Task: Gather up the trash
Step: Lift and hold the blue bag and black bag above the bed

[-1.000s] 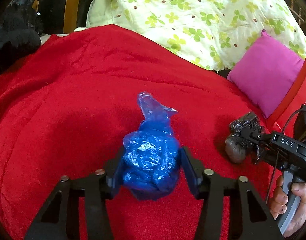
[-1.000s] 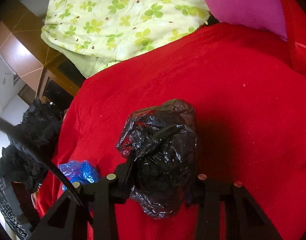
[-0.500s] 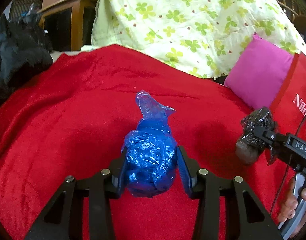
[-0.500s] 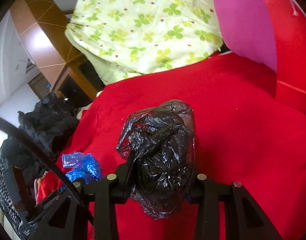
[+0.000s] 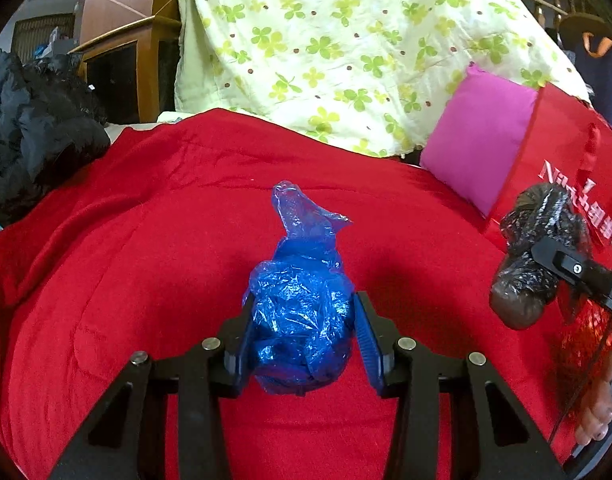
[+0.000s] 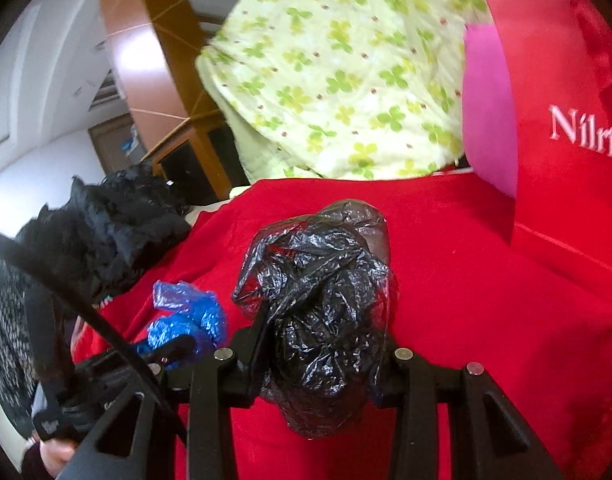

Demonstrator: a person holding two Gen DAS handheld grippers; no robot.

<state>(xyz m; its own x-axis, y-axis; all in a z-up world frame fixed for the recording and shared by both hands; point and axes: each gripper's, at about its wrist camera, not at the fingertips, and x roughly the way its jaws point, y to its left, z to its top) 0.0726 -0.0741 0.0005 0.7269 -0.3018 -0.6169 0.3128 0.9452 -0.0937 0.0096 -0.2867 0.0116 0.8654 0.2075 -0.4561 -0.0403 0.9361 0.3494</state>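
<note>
A: Left wrist view, from the left: a black jacket (image 5: 38, 136) is heaped at the far left edge of the red blanket (image 5: 118, 264). In the near middle the left gripper (image 5: 302, 340) is clenched on a crumpled blue plastic bag (image 5: 302, 320), a blue pad pressed against each side, the bag's twisted neck pointing away over the blanket.

B: And behind it?

A: A pale green clover-print quilt (image 5: 346, 52) at the far side, with a pink pillow (image 5: 478, 140) to its right. At the right edge, in front of a red tote bag (image 5: 566, 152) with white lettering, a finger of the right gripper (image 5: 578, 270) crosses a wadded black plastic bag (image 5: 538, 260).

B: Is the black one held firmly?

A: The right wrist view shows it better: the right gripper (image 6: 318, 356) grasps the black plastic bag (image 6: 322, 312) between both fingers, above the red blanket (image 6: 466, 300). The bag hides the right pad, so contact there is probably, not plainly, shown. To the near left the blue plastic bag (image 6: 186, 320) sits in the left gripper (image 6: 174, 350).
</note>
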